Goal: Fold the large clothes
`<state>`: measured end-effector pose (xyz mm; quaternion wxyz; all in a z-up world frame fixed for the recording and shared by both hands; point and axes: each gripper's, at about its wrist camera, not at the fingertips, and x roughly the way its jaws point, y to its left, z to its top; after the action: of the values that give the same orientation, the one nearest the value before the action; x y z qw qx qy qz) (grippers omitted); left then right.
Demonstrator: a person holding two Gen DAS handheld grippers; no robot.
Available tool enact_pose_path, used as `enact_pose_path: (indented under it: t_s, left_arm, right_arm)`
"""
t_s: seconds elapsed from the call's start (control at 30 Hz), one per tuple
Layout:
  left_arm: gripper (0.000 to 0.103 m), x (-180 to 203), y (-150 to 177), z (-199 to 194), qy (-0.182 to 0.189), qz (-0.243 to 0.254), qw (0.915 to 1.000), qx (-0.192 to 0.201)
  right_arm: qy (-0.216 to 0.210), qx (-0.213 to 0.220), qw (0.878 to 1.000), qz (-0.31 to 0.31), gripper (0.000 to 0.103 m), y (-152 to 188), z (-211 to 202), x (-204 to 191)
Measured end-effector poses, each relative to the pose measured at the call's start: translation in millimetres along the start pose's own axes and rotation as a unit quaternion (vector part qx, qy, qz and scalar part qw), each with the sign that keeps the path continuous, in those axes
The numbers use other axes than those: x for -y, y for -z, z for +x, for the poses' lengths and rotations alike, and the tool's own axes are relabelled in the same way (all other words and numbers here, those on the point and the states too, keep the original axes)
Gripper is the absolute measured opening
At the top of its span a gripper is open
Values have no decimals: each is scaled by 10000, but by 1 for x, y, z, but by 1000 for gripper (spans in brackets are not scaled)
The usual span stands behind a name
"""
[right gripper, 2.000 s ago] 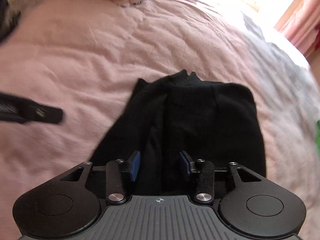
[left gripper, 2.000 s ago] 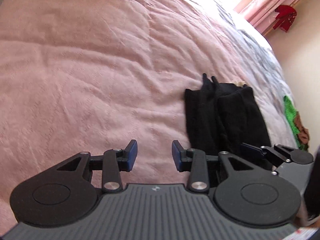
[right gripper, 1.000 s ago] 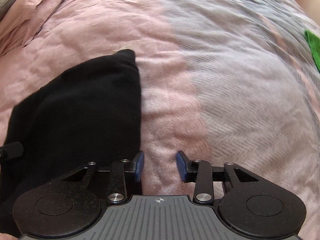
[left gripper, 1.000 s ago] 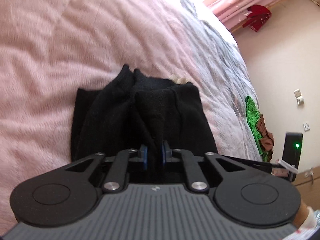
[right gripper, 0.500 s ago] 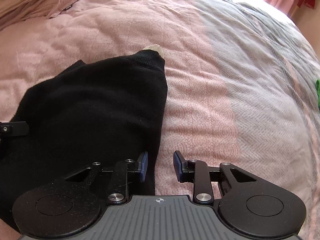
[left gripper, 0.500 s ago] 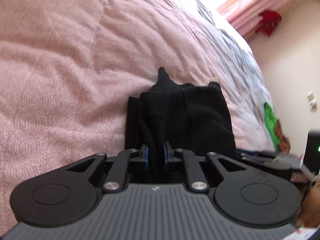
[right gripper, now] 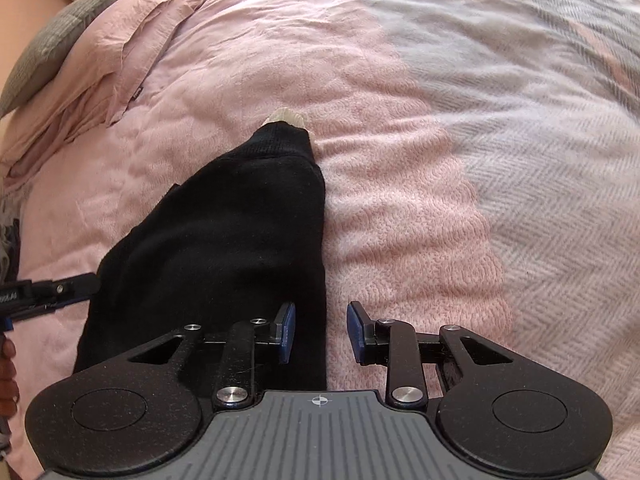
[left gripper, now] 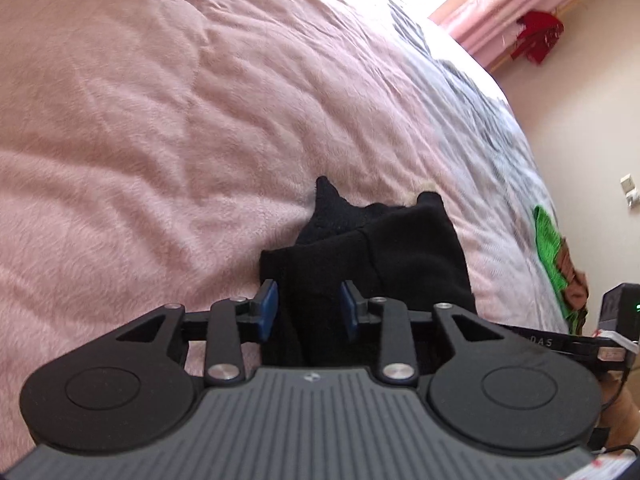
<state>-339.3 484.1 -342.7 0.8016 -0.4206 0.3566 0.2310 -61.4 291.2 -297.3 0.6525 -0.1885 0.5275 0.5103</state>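
Pink bedding [left gripper: 160, 120] fills the left wrist view, with curtains [left gripper: 480, 12] at the bright far end. On it lies the folded black garment [left gripper: 400, 256], long axis running away from the camera, peaked end far. The left gripper [left gripper: 308, 310] has just been opening; its jaws stand narrowly apart with a ridge of cloth between them, pads off it. To finish well, lift straight back so the fold stays flat.

From the right wrist, pillows [right gripper: 80, 60] sit far left. The garment [right gripper: 224, 240] tapers toward a pale tip far off. The right gripper [right gripper: 320, 332] is narrowly parted, straddling the garment's right edge, gripping nothing.
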Motion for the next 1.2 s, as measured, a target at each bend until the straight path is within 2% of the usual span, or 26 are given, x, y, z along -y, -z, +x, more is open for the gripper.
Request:
enact_pose_path:
  t_s: [0.03,0.1,0.17,0.23,0.33,0.37,0.53,0.63,0.73,0.8,0.83,0.9,1.0,1.07,1.2]
  left_arm:
    - [26,4,-1,3,-8,119,9999,-34]
    - [15,12,-3,9,-157,469,9987,-123]
    - [4,14,-3,12,-216,573,9979,-186]
    - [3,14,-4,8,-248,698,9972,-123]
    - [3,21,-3,-7,-433,1214,9913,252]
    - [3,19,-3,-10,-493,1226,9906,354]
    - [4,9,12,21,-818,1389,9869,-19]
    - [7,-1,8,21,-783,878,9930,122]
    - [11,-5,5,-4,-689,366,9965,306]
    - [13,-6,11,-24,-466,98,9986,247]
    - [18,-8,15,-33,-315,-145,9992,173]
    - [23,-13,26,-44,31,-731,9973,-17]
    - [29,-20,43,-42,466,-1421,9883,-301]
    - [30,-19,51,-32,388,-1532,9867,-373]
    - [30,-22,53,-18,590,-1796,9815,-289]
  right_arm:
    - [16,-1,10000,-26,27,-1,0,-2]
    - [10,-25,10000,-36,27,-1,2,-1]
    - [-16,-35,10000,-64,27,-3,3,0]
    - [-13,-33,9999,-137,27,-4,4,-3]
    - [5,7,9992,-407,27,-6,5,-11]
    - [40,11,9985,-546,27,-5,7,-16]
    - [337,-11,9961,-820,27,-3,23,-28]
    - [317,-32,9962,-816,27,-5,20,-26]
    - [292,-18,9957,-876,27,-5,17,-26]
    - [311,-14,9958,-866,27,-5,17,-28]
    - [332,-9,9958,-858,27,-4,17,-29]
    - [383,20,9957,-848,27,-3,16,-32]
    - [396,60,9957,-831,27,-1,16,-32]
    - [365,59,9961,-799,27,-2,15,-30]
    - [322,43,9964,-782,27,-3,15,-29]
